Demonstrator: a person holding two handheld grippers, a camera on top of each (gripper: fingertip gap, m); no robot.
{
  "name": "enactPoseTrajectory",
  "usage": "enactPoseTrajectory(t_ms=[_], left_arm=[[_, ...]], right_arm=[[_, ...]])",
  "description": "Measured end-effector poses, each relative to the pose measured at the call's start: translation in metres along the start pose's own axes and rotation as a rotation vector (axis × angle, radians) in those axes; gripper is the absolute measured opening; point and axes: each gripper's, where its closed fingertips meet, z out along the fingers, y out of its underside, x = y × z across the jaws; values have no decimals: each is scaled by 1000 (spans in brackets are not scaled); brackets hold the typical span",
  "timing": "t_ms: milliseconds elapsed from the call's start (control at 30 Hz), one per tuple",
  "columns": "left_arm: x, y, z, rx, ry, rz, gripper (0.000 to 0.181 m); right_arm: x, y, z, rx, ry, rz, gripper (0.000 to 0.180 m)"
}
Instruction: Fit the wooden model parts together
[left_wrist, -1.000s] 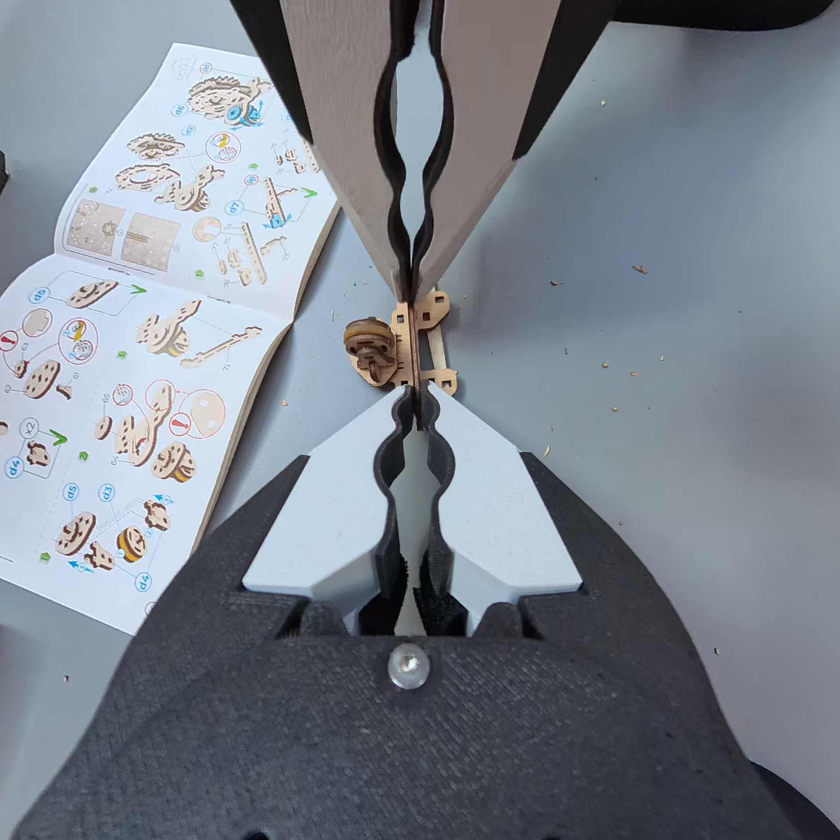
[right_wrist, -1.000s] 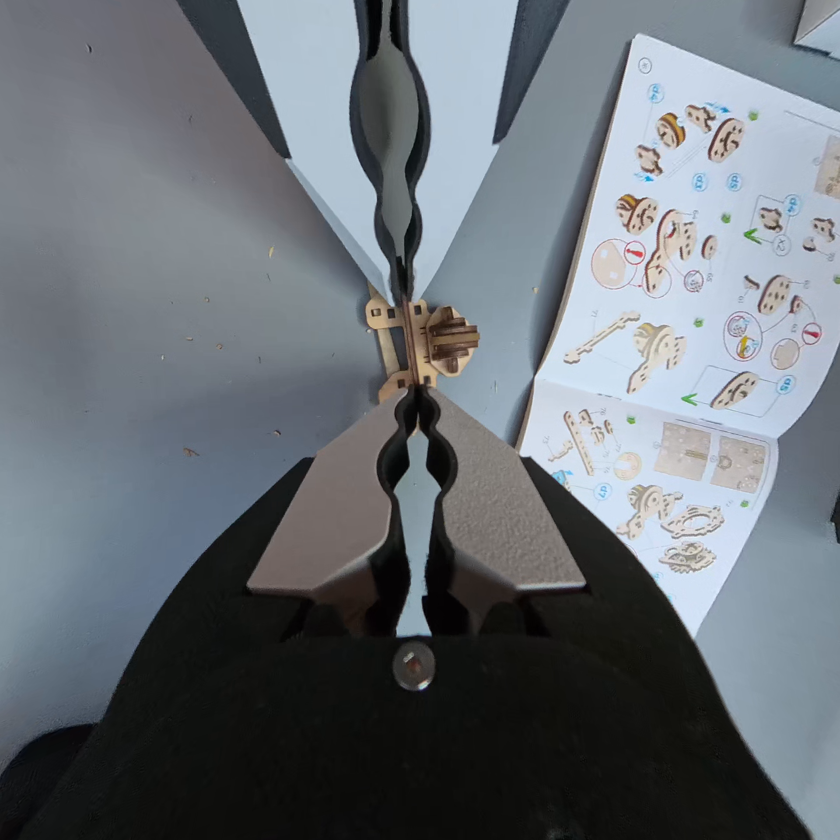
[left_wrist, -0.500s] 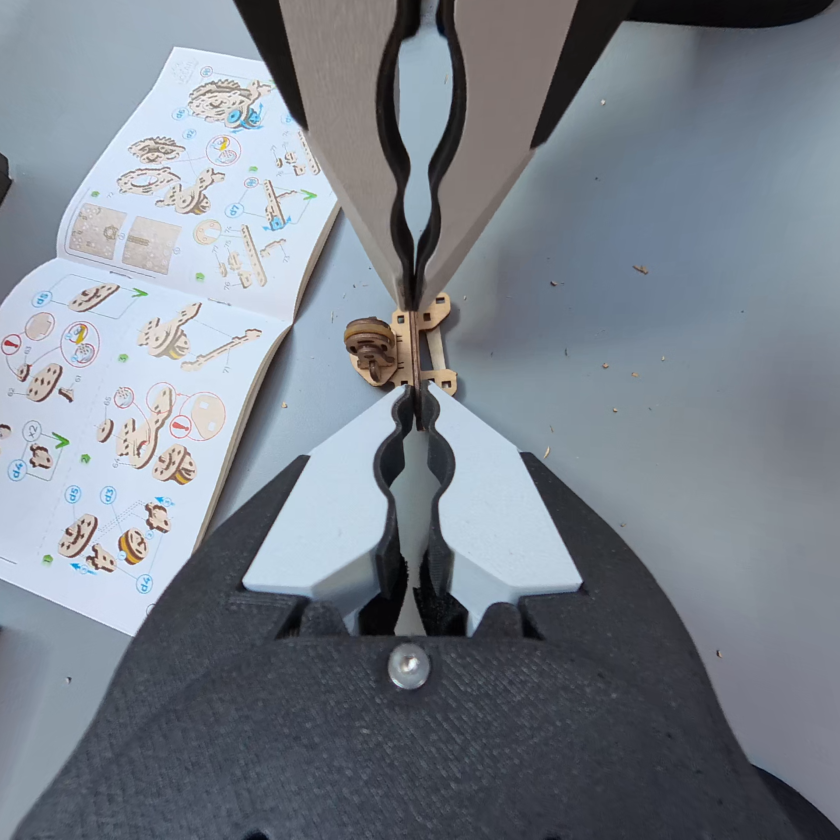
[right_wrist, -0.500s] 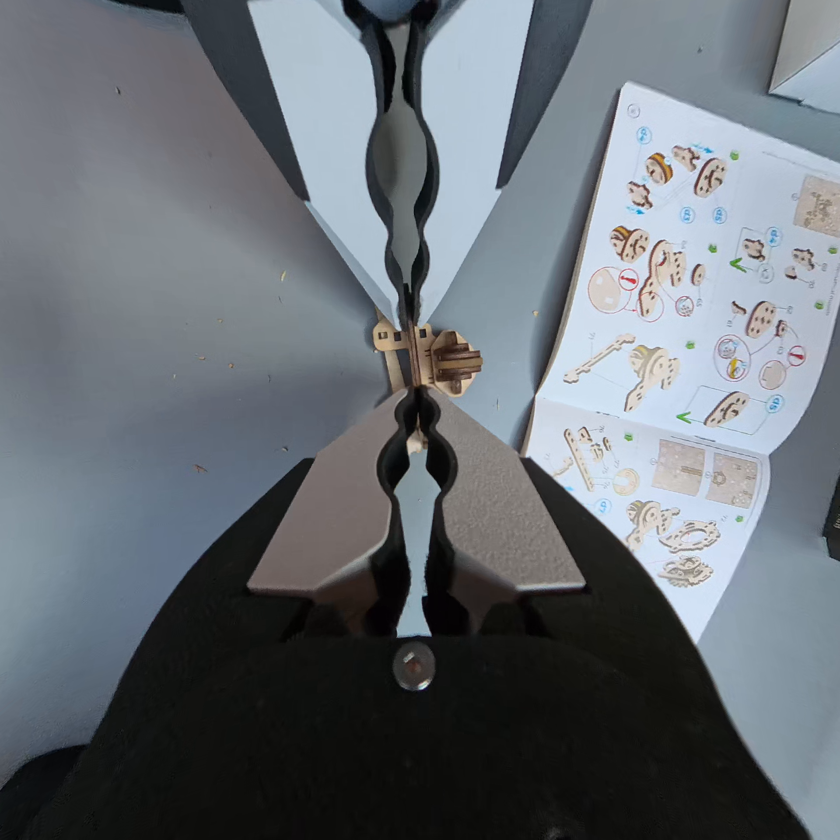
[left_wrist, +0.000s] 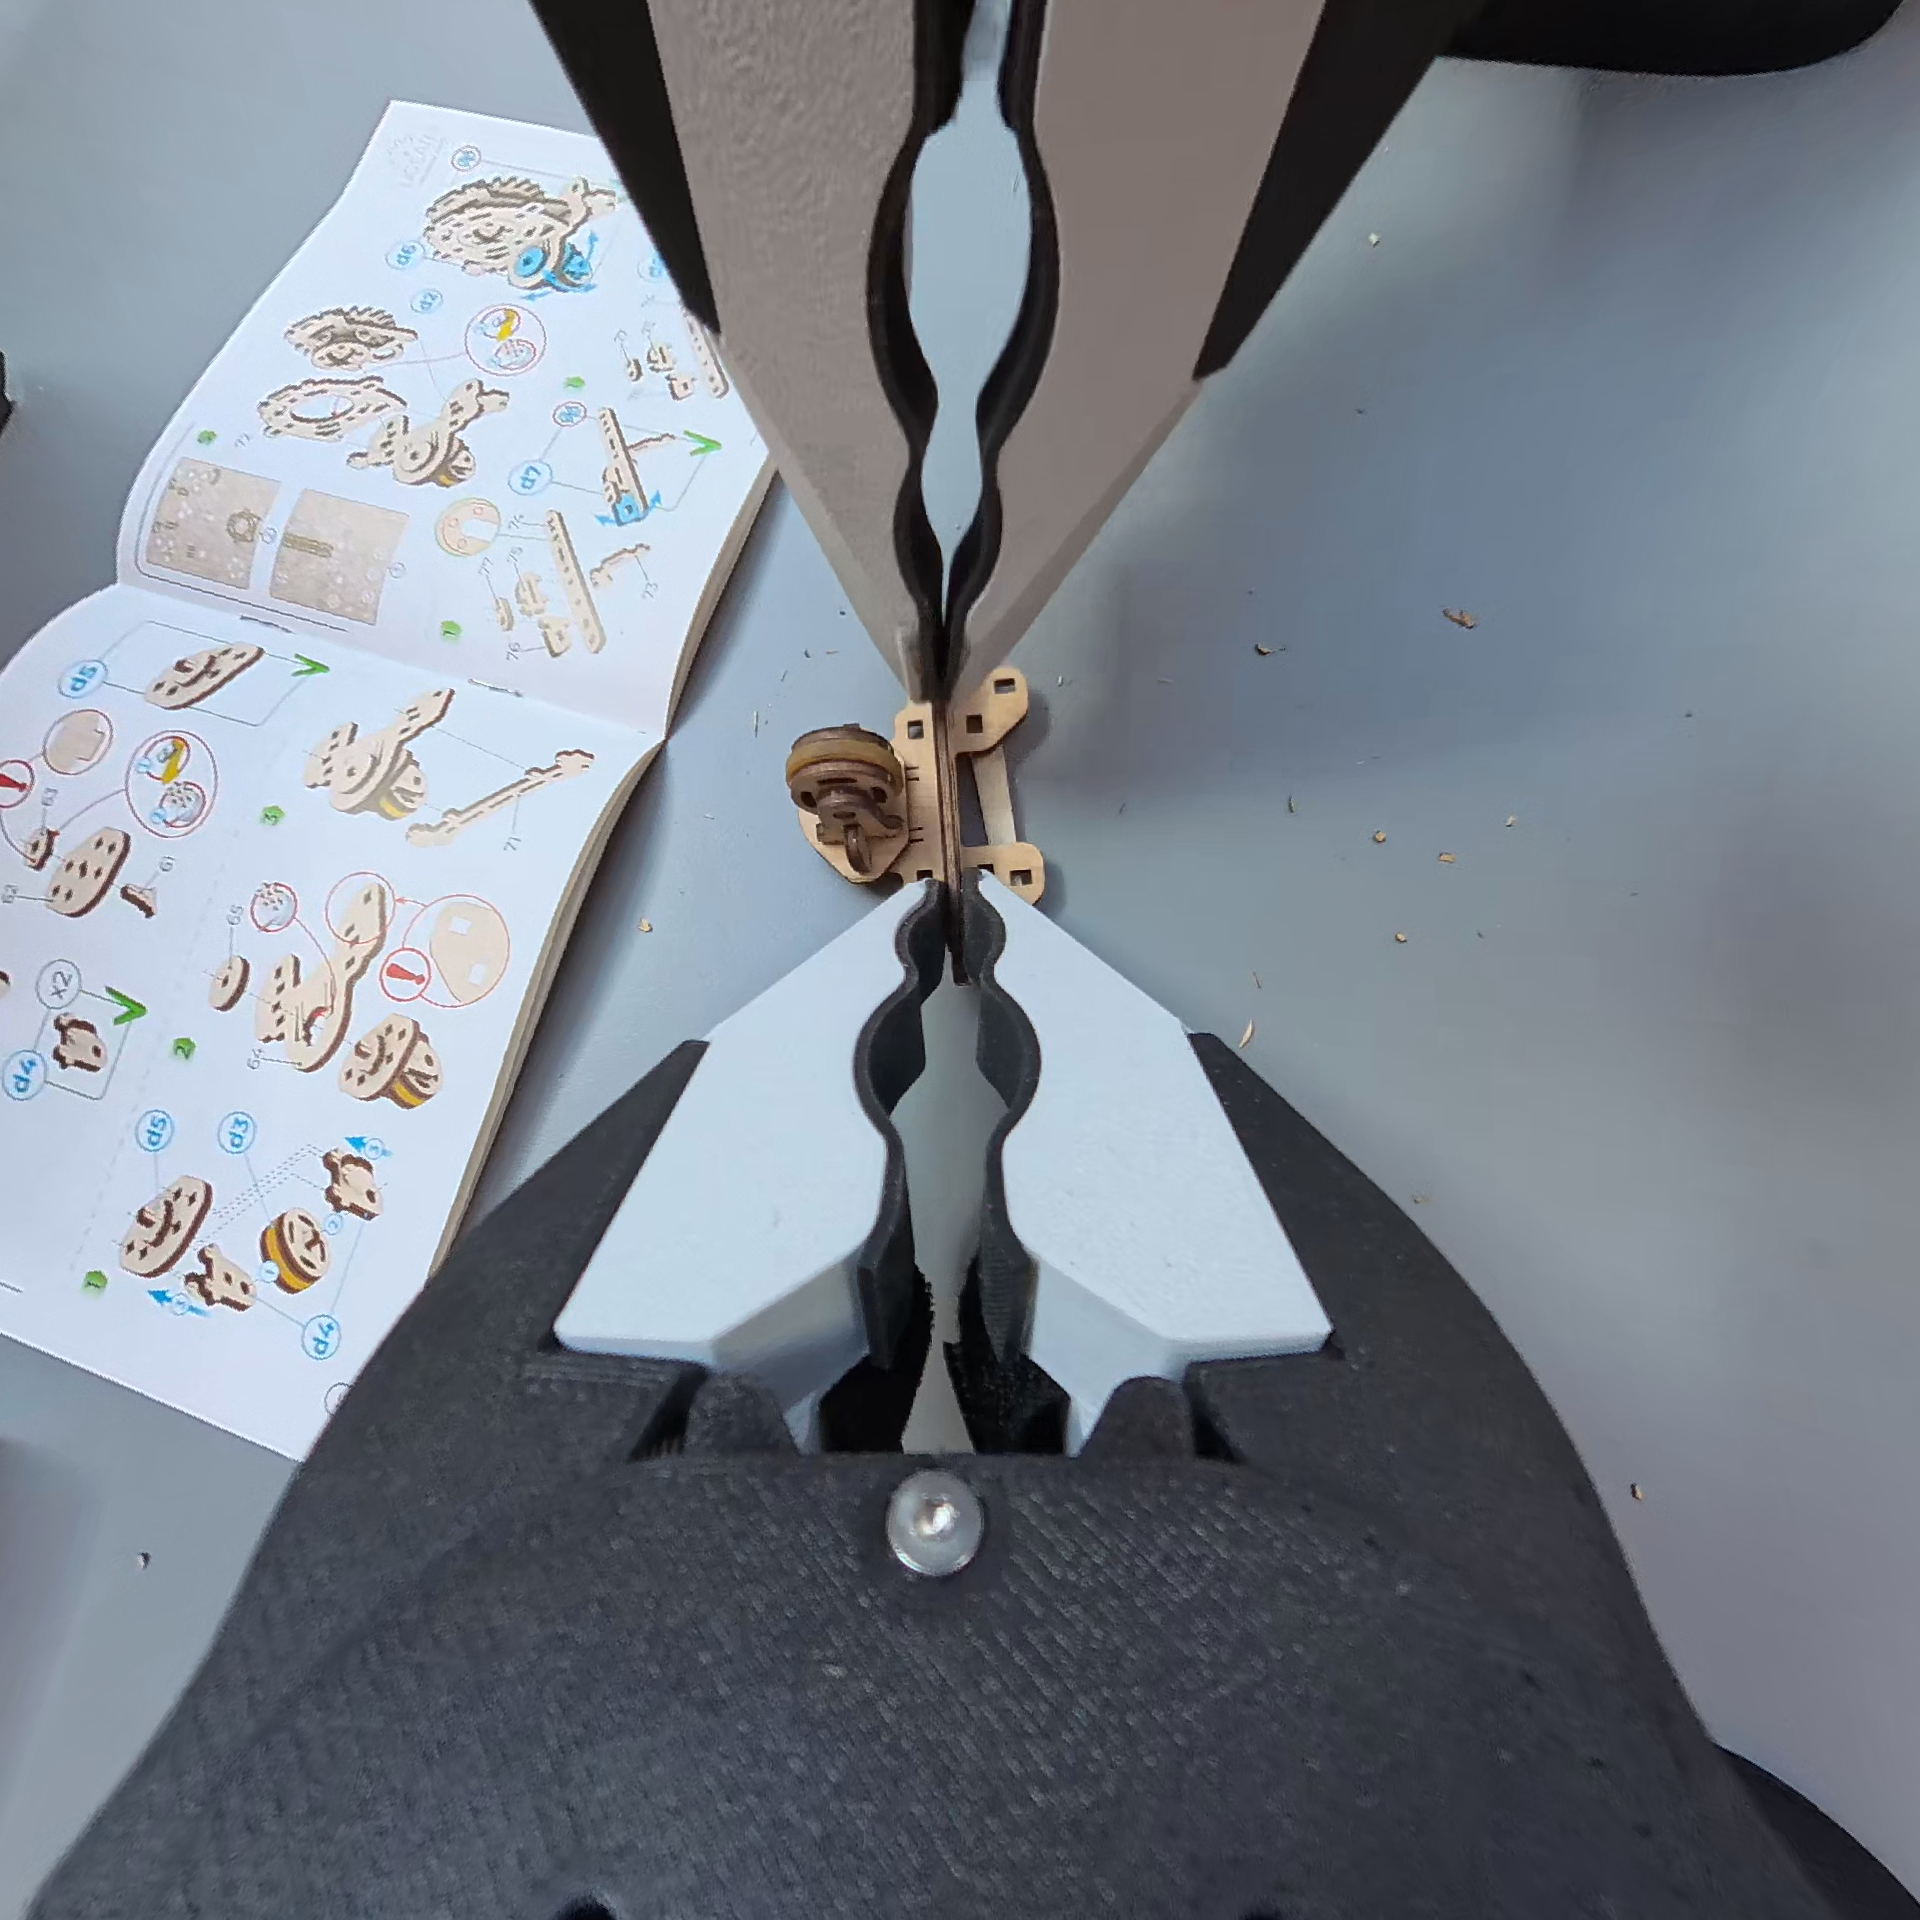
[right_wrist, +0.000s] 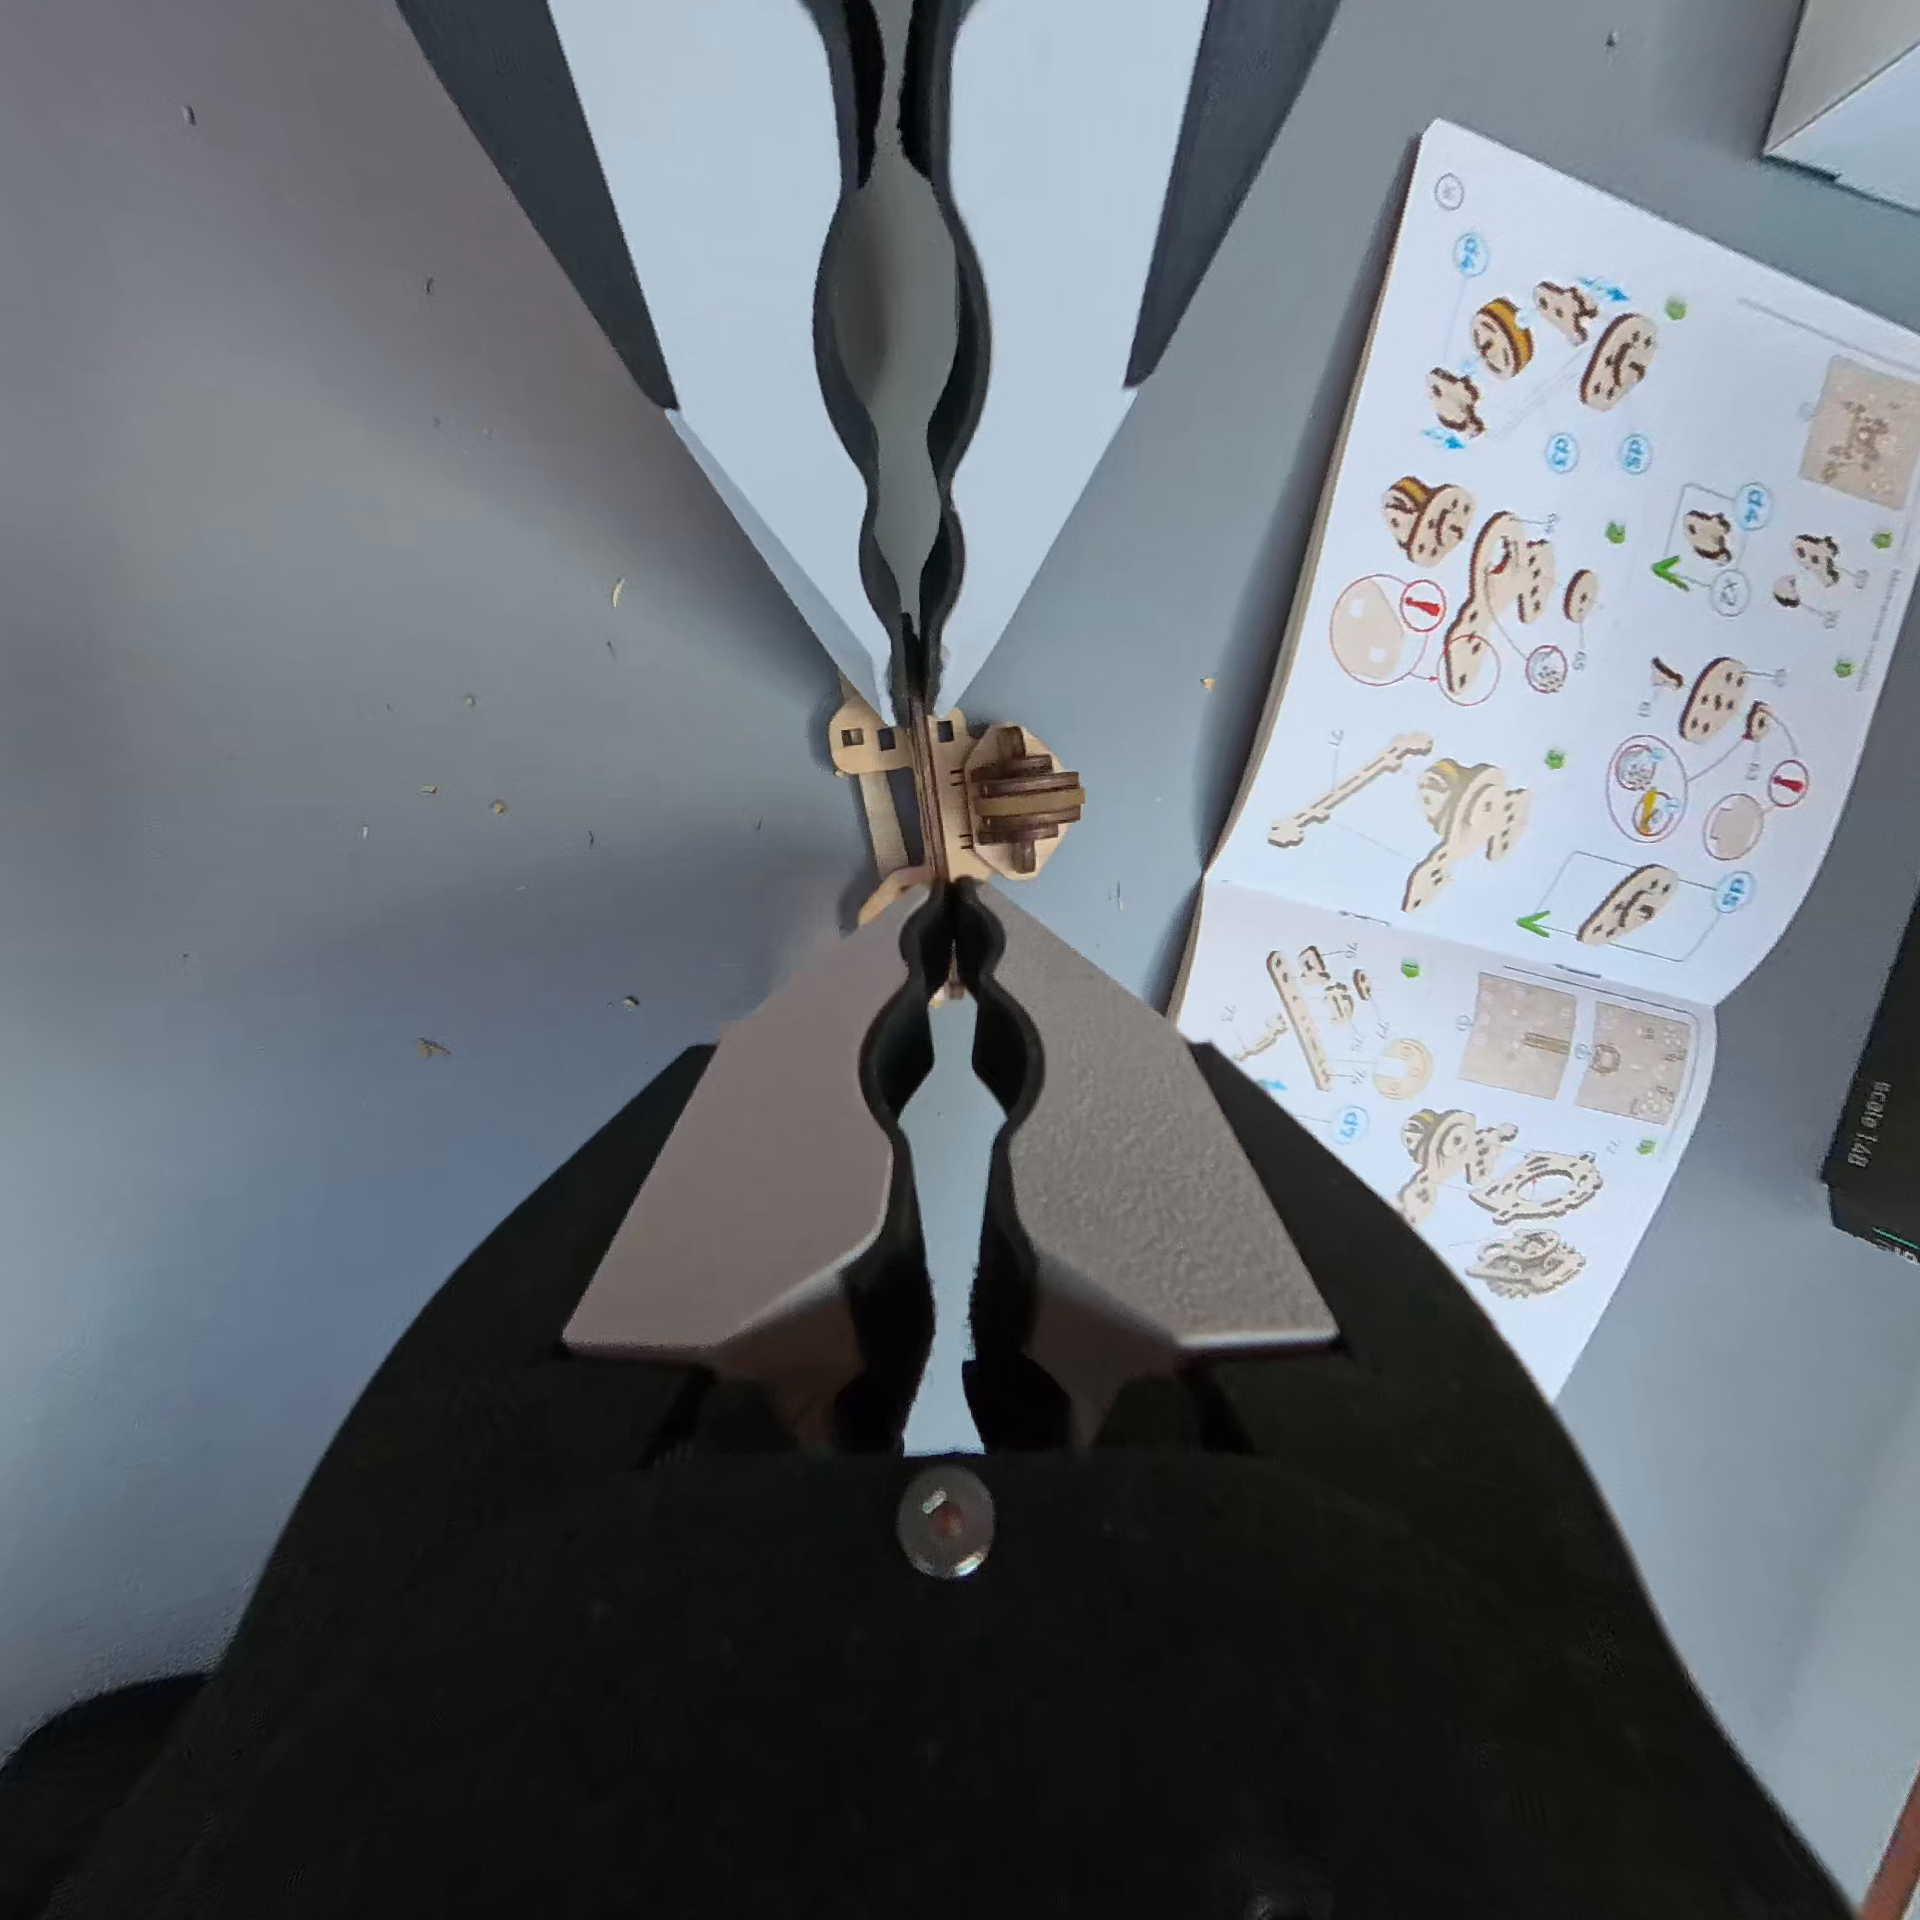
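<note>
A small wooden model assembly (left_wrist: 940, 795) hangs between my two grippers, above the grey table. It is a thin flat plate seen edge-on, with a slotted strip on one side and a dark round hub (left_wrist: 842, 779) on the other. My left gripper (left_wrist: 948, 920), pale blue fingers, is shut on its near edge. My right gripper (left_wrist: 932, 665), grey fingers, comes from the far side and is shut on its far edge. In the right wrist view the assembly (right_wrist: 951, 805) sits between my right gripper (right_wrist: 940, 914) below and the left gripper (right_wrist: 914, 670) above.
An open instruction booklet (left_wrist: 312, 727) lies on the grey table left of the assembly; in the right wrist view the booklet (right_wrist: 1558, 727) lies to the right. A dark box (right_wrist: 1886, 1153) sits at the right edge and a pale box corner (right_wrist: 1849, 94) at the top right. Wood crumbs (left_wrist: 1455, 619) dot the table. The tips of both grippers are at nearly the same place.
Both grippers keep their hold on the assembly. The right gripper has drawn closer to the left one and lowered slightly, so the booklet slides down and left in its view.
</note>
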Motion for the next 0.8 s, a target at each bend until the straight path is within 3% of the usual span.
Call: enactPoseTrajectory(t_ms=[67,100,500,567,800], left_arm=[[0,0,0,0,-2,3,1],[0,0,0,-1,-1,1,1],[-3,0,-2,-1,-29,23,2],[-9,3,-11,-5,-75,44,12],[-7,7,-21,35,-44,-10,14]], right_arm=[[-3,-9,-4,63,-30,28,0],[-2,2,6,-4,-20,18,2],[-2,-2,6,23,-17,18,0],[-2,-2,6,27,-19,22,0],[-2,-2,6,31,-21,25,0]])
